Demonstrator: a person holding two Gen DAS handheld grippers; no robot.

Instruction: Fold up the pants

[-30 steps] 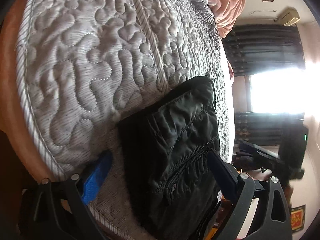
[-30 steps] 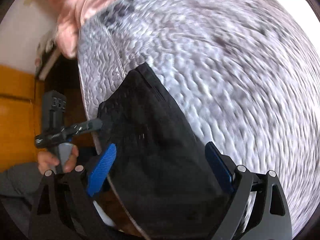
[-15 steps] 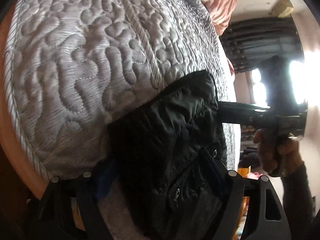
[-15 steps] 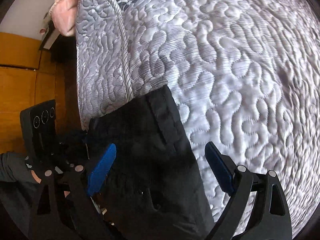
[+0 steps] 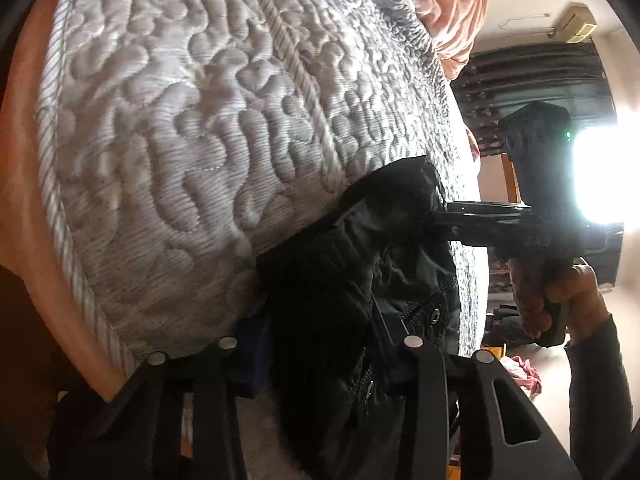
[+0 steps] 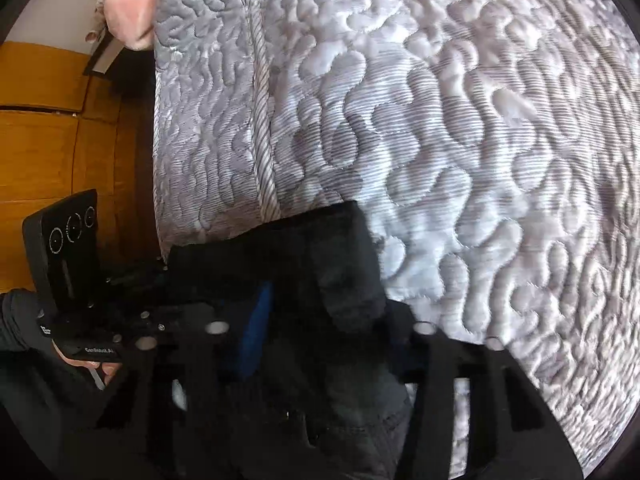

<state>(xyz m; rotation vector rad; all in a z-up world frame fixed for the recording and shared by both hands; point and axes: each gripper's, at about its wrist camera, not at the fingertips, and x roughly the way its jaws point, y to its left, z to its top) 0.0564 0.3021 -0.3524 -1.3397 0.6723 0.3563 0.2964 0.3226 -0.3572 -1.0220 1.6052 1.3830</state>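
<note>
Both grippers, left (image 5: pixel 320 354) and right (image 6: pixel 320 320), pinch the black pants (image 5: pixel 340 280) at the mattress (image 5: pixel 180 140) edge, so 2 corners lift together.

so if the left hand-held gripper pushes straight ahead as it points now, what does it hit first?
The black pants: the left hand-held gripper already has that fabric between its fingers. Beyond lies the quilted mattress; depth is unclear.

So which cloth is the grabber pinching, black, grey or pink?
The black pants, bunched between the left gripper's fingers. The grey quilted mattress only lies underneath them, and the pink blanket sits at its far end.
</note>
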